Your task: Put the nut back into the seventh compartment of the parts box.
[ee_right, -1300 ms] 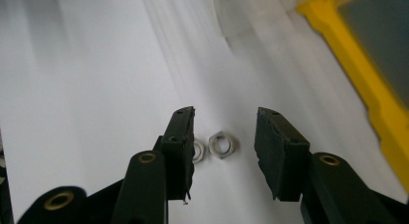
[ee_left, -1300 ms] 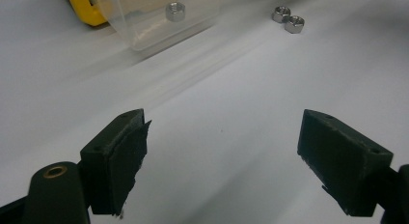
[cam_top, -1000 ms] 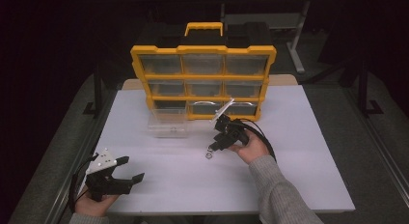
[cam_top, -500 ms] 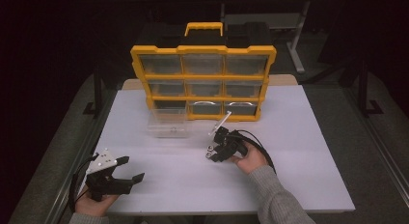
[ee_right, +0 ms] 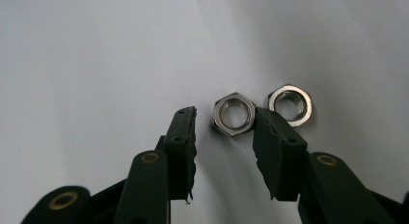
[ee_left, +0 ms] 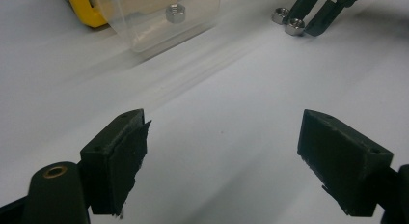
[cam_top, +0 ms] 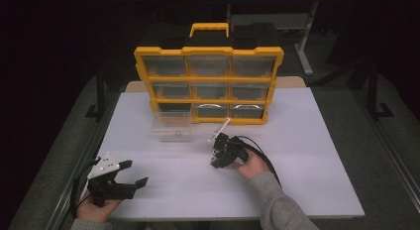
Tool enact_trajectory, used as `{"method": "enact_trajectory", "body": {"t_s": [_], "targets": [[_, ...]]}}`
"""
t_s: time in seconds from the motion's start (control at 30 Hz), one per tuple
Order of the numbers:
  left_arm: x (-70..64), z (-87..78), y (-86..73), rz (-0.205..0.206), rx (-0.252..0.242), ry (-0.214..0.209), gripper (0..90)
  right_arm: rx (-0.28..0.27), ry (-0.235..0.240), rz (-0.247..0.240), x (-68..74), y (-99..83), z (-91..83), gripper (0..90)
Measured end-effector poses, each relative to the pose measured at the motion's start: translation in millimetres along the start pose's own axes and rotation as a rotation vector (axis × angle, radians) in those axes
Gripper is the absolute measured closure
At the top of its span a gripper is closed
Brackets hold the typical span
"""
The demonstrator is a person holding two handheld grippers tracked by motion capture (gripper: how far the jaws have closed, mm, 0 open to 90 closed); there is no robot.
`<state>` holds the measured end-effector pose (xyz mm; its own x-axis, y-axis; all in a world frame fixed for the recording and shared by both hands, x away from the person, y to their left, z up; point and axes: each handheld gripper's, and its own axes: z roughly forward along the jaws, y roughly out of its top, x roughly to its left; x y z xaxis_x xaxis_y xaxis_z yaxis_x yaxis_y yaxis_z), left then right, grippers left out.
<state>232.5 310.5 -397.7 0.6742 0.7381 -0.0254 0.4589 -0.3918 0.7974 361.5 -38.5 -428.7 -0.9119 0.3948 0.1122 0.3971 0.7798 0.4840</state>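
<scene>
- A person works at a white counter [cam_top: 307, 155] with a handheld gripper in each hand, seen from a camera above.
- At about 8 o'clock on the counter, the left gripper [cam_top: 130, 174] rests near the front edge in the person's left hand [cam_top: 94, 210]. Its fingers [ee_left: 123, 151] stand wide open with nothing between them, as the left gripper view shows.
- At about 11 o'clock from the counter's middle lies a clear plastic drawer [cam_top: 173, 127], pulled out of the organizer and set just in front of it. In the left gripper view a single steel nut [ee_left: 175, 13] is seen through the drawer's clear wall.
- At 12 o'clock, at the back of the counter, stands a yellow organizer [cam_top: 210, 84] with three rows of three clear compartments and a handle on top. Its bottom left slot stands open.
- Just right of centre, the right gripper [cam_top: 218, 153] points down at the counter, held by the person's right hand [cam_top: 250, 165].
- In the right gripper view, two steel hex nuts lie flat, side by side. The nearer nut [ee_right: 234, 114] sits at the tips of the fingers [ee_right: 181, 137], which are partly open on either side of it; the right finger seems to touch it, the left stands clear.
- The second nut [ee_right: 290, 104] lies at 2 o'clock from the first, just beside it, outside the fingers.
</scene>
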Motion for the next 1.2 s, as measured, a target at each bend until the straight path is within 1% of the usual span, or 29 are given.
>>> {"method": "enact_trajectory", "body": {"t_s": [0.1, 0.17, 0.37, 0.47, 0.57, 0.63, 0.67, 0.7, 0.77, 0.87, 0.9, 0.97, 1.0, 1.03, 1.07, 1.1, 1.13, 1.2], "targets": [[0.1, 0.2, 0.0, 0.0, 0.001, 0.0, 17.3, 0.002, -0.009, -0.009, 1.8, 1.5, 1.2, 59.4], [0.1, 0.1, 0.0, -0.001, 0.0, 0.0, 17.2, 0.004, -0.019, -0.018, 3.0, 3.1, 2.2, 62.0], [-0.2, 0.5, 0.0, -0.006, -0.004, 0.0, 17.2, 0.003, -0.03, -0.02, 1.9, 4.5, 3.0, 67.8], [-0.2, 0.4, 0.0, -0.009, -0.009, 0.002, 17.2, 0.007, -0.025, -0.016, 0.8, 5.0, 2.9, 68.2], [0.2, 0.1, 0.0, -0.007, -0.008, 0.003, 17.2, 0.028, -0.023, -0.02, 0.8, 8.1, 2.9, 68.9], [0.6, 0.0, 0.1, -0.003, -0.007, 0.003, 17.2, 0.034, -0.014, -0.022, 0.6, 10.0, 2.9, 69.1], [0.6, -0.1, 0.1, -0.003, -0.008, 0.003, 17.2, 0.038, -0.002, -0.02, 0.2, 11.3, 3.0, 69.1], [1.4, -0.5, 0.3, 0.004, -0.006, 0.004, 17.2, 0.036, 0.005, -0.023, 0.4, 14.9, 0.9, 69.2], [1.4, -0.3, 0.2, 0.003, -0.005, 0.004, 17.1, 0.018, 0.008, -0.025, 0.5, 19.3, -3.5, 69.2], [1.7, -0.5, 0.3, 0.003, 0.001, 0.003, 17.1, 0.015, 0.009, -0.026, -0.3, 24.6, -8.3, 69.2], [1.7, -0.8, 0.5, 0.003, 0.002, 0.003, 17.1, 0.003, 0.018, -0.027, -2.5, 30.7, -14.4, 69.2], [1.7, -1.2, 0.5, 0.002, 0.002, 0.003, 17.1, -0.001, 0.018, -0.027, -3.5, 32.8, -16.6, 69.2], [1.9, -1.3, 0.6, 0.004, 0.002, 0.003, 17.1, -0.014, 0.022, -0.025, -5.7, 38.2, -23.0, 69.1], [1.8, -1.4, 0.5, 0.001, 0.002, 0.003, 17.1, -0.014, 0.022, -0.025, -5.7, 38.2, -23.0, 69.1], [1.3, -0.7, 0.2, -0.009, -0.008, 0.002, 17.1, -0.023, 0.02, -0.029, -8.1, 44.1, -29.3, 69.2], [1.3, -0.7, 0.2, -0.009, -0.008, 0.002, 17.1, -0.023, 0.02, -0.029, -8.1, 44.1, -29.3, 69.2], [1.2, -0.6, 0.2, -0.01, -0.009, 0.002, 17.0, -0.033, 0.024, -0.023, -10.4, 50.8, -36.7, 69.2], [1.1, -0.6, 0.4, -0.012, -0.009, 0.001, 17.1, -0.037, 0.021, -0.026, -13.0, 56.9, -42.7, 69.2]]}}
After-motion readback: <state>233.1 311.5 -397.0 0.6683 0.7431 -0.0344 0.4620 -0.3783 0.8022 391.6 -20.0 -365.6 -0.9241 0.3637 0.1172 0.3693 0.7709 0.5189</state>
